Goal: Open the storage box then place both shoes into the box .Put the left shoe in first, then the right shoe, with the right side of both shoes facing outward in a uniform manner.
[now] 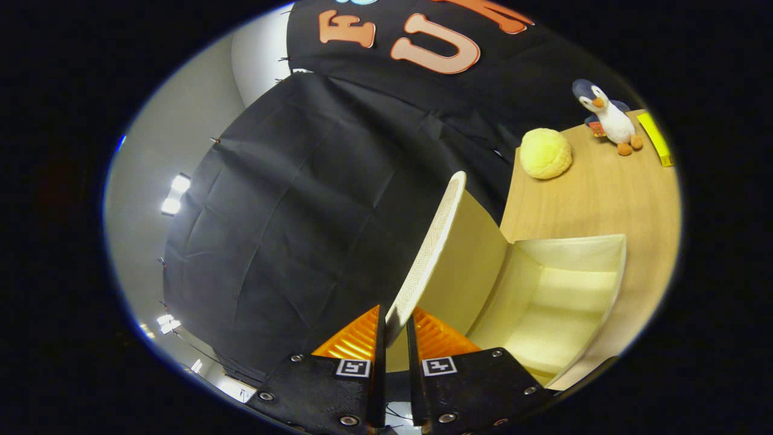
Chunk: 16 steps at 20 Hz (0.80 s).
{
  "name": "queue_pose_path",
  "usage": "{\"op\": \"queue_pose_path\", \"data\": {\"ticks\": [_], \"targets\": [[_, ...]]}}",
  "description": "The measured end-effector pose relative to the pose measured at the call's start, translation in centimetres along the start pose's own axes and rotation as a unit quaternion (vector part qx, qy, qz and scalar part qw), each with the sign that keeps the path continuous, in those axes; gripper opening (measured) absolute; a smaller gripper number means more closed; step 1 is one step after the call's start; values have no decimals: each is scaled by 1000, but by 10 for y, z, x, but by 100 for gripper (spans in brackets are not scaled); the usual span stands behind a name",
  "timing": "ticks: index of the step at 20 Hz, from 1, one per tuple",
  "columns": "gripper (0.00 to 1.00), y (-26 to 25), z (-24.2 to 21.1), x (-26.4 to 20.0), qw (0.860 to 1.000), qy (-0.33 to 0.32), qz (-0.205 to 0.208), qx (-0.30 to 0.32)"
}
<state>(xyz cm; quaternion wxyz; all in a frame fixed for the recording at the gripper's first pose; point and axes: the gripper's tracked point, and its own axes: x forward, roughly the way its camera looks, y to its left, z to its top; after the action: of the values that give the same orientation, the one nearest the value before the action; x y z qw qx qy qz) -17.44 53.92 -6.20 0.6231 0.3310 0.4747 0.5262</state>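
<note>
The gripper (395,326) has its jaws clamped on the raised lid (432,254) of the storage box (561,296) — its inside bare — on the bench (604,193).

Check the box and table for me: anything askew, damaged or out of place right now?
Nothing stands out. The gripper has its fingers shut on the box lid, swung up; the storage box looks intact, nothing visible inside. Beyond it, a yellow plush ball and a penguin toy sit upright on the table.

Probably a recording booth: black cloth wall (314,199), wooden table (604,193).
</note>
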Motion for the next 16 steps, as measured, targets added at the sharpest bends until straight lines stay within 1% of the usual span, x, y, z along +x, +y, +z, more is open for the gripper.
{"op": "queue_pose_path", "data": {"ticks": [2, 5, 7, 9, 10, 12, 13, 15, 16], "targets": [[17, 9, -9, 29, 1000, 22, -4, -5], [17, 20, -15, 64, 999, 35, -11, -9], [17, 27, -18, 82, 999, 36, -24, -12], [17, 23, -26, 104, 997, 56, -43, 3], [20, 17, -32, 107, 996, 67, -53, 13], [46, 10, -39, 114, 995, 76, -55, 26], [65, 13, -42, 115, 996, 75, -51, 27], [82, 17, -44, 112, 996, 72, -44, 10], [84, 15, -43, 108, 996, 71, -50, -2]]}}
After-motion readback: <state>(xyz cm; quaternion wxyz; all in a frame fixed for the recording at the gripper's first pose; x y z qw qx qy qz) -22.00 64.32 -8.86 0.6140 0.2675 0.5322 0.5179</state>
